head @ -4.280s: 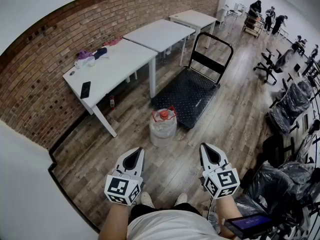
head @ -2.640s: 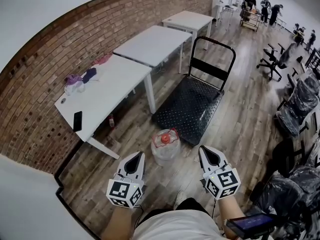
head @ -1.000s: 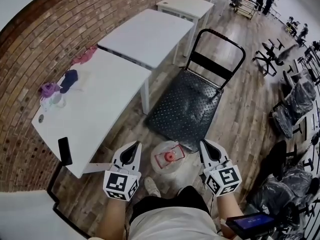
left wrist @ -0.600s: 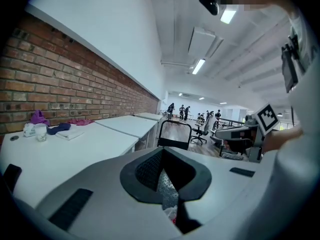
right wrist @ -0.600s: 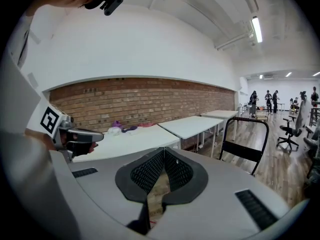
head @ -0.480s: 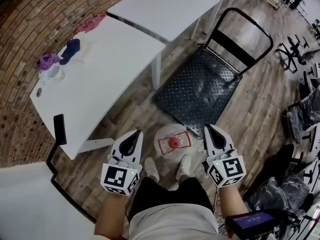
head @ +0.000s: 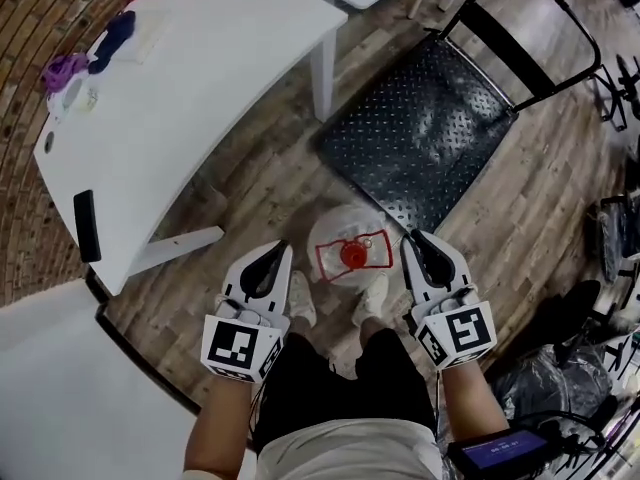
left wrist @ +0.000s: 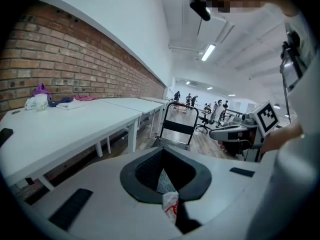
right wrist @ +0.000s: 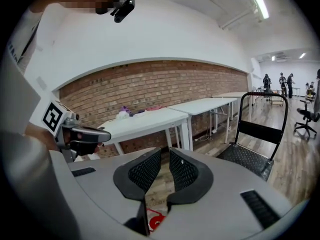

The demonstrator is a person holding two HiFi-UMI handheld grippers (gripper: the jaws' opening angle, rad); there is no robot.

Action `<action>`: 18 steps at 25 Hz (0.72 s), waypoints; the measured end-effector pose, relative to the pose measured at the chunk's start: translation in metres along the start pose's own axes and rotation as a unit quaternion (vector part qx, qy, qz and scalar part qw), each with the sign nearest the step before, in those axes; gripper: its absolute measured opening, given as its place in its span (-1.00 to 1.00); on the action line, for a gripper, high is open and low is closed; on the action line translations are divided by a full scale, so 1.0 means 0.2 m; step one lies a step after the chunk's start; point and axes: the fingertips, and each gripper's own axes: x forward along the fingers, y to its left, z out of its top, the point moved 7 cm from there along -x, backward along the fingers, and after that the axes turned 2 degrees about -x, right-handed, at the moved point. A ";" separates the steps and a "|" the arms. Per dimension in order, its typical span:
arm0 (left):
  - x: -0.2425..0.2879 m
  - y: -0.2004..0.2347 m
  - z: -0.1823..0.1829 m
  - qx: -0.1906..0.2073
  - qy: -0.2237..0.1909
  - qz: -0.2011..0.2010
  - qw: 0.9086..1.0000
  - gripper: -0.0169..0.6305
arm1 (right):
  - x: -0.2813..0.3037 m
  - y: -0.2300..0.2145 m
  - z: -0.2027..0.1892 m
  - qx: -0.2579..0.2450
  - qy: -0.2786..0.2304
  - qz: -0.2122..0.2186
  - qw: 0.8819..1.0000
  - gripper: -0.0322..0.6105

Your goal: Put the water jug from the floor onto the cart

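Observation:
The clear water jug (head: 345,243) with a red cap (head: 352,256) stands on the wooden floor, just in front of the person's feet. My left gripper (head: 278,252) hangs shut to the jug's left, apart from it. On the jug's right, my right gripper (head: 414,238) has its jaws opening, with a narrow gap and nothing between them. The black flat cart (head: 430,128) with its upright handle lies just beyond the jug. A bit of the jug (left wrist: 170,204) shows under the left gripper (left wrist: 162,151) in the left gripper view. Its red label (right wrist: 156,220) peeks below the right gripper (right wrist: 165,151).
A white table (head: 190,88) stands to the left of the jug, with a black phone (head: 87,225) and cloths (head: 110,38) on it. One table leg (head: 325,73) is near the cart's corner. Wrapped office chairs (head: 560,378) crowd the right side.
The person has walked up to the jug. Both grippers have come down and now flank it. The head view has tilted further down.

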 end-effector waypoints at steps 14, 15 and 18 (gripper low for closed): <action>0.14 0.15 -0.42 -0.020 0.043 -0.005 0.999 -0.95 | 0.26 0.11 -0.64 0.014 0.119 0.025 0.992 -0.14; 0.14 0.16 -0.45 -0.023 0.046 -0.005 0.999 -0.95 | 0.29 0.11 -0.68 0.013 0.125 0.024 0.992 -0.08; 0.14 0.17 -0.55 -0.026 0.052 -0.006 0.998 -0.95 | 0.34 0.12 -0.80 0.013 0.141 0.021 0.990 0.01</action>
